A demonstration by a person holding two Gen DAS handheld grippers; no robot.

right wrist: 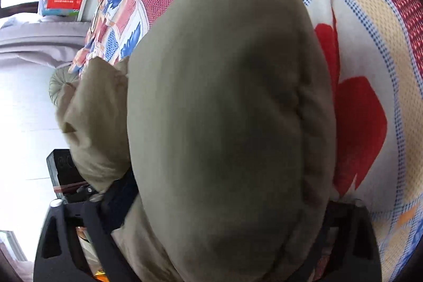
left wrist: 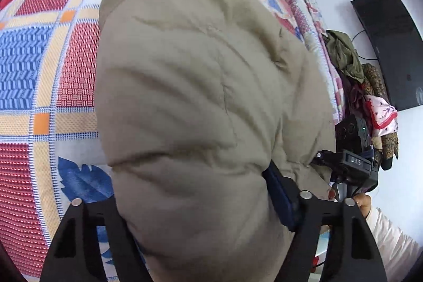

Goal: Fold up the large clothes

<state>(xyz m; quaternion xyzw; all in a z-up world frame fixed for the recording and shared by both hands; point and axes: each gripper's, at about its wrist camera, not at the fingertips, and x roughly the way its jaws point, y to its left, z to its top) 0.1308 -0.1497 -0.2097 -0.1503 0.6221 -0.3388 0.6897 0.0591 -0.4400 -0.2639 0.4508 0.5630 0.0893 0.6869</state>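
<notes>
Left gripper (left wrist: 201,210): black two-finger tool, nearest item in the left wrist view; jaws set wide, clamped on a thick roll of the padded khaki-beige jacket (left wrist: 201,86), whose bulk fills the gap from finger to finger.

Right gripper (right wrist: 222,213): same black build; jaws wide, gripping another puffy fold of the jacket (right wrist: 227,102), fabric packed between both fingers. Seen from the left view it sits just beside the jacket's right side, a hand (left wrist: 363,202) in a pale sleeve on its handle.

Jacket: lies bunched on the bed, spread away from both grippers towards the far edge.

Patchwork bedspread (left wrist: 45,75): red, blue and cream checks with leaf prints; bare bed surface shows to the left of the jacket and beyond it.

Bed's right edge: heap of mixed clothes (left wrist: 370,86), olive, brown, pink print, close against it.

White wall with black flat screen (left wrist: 391,49): farthest, behind the heap.
</notes>
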